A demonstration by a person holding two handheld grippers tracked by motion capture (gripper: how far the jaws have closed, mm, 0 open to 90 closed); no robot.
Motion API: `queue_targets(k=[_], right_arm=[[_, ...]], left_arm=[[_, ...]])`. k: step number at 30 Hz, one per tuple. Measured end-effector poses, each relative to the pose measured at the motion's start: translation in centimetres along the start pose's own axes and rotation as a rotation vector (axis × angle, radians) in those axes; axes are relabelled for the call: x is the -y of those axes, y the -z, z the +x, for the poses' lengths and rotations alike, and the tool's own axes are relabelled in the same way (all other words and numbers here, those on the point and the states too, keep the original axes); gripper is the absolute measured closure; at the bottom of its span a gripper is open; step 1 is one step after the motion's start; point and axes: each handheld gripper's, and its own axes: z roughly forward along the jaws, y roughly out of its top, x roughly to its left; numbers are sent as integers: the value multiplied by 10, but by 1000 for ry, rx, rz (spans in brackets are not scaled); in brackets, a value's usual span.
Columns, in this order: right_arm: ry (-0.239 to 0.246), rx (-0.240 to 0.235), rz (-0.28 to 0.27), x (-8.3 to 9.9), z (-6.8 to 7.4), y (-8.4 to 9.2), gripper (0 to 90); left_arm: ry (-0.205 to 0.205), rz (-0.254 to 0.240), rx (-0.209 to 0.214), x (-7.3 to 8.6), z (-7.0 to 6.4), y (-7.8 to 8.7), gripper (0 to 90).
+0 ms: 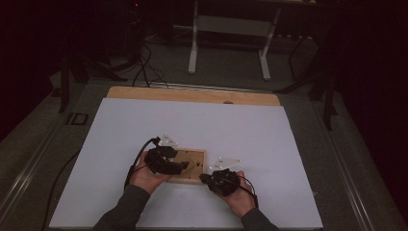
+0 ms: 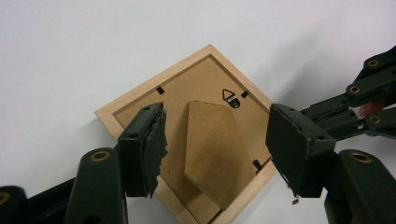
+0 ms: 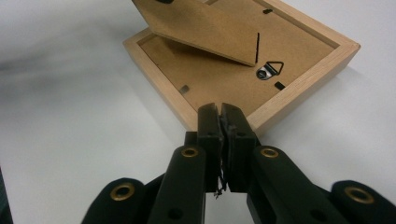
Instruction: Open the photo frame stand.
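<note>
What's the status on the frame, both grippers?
Left gripper open, jaws either side of the raised stand. Right gripper shut, at the frame corner. Frame face down on the sheet. Nothing in the way.

- I see a white sheet [image 1: 192,125] covering the table, with a strip of bare wooden tabletop [image 1: 192,95] along its far edge.
- Beyond it, grey floor [image 1: 226,72] carries the white legs of another table [image 1: 231,43].
- Black cables [image 1: 144,67] trail there.
- The room around is dark; a small red light [image 1: 136,5] glows far left.
</note>
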Motion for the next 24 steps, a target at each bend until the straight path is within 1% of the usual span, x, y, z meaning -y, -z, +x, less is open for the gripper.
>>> queue_targets(k=[4,6,10,14,16,17,21,24], right_arm=[[5,-2,-3,0,1,0,827],[8,-1,-1,0,1,1,799],[-2,2,-13,0,-2,3,698],[-19,10,-36,-1,-4,9,633],[-25,15,-43,-2,-6,11,619],[-27,19,-46,-2,-7,12,612],[-38,27,-54,-1,-10,14,595],[-44,33,-56,-1,-12,14,589]], left_arm=[[30,6,17,5,5,1,372],[41,10,17,8,6,0,372],[47,22,19,13,8,0,374],[77,17,44,17,10,0,375],[85,18,53,19,11,0,375],[97,17,61,20,11,-1,375],[115,29,87,24,11,-4,373],[126,38,98,25,10,-7,374]])
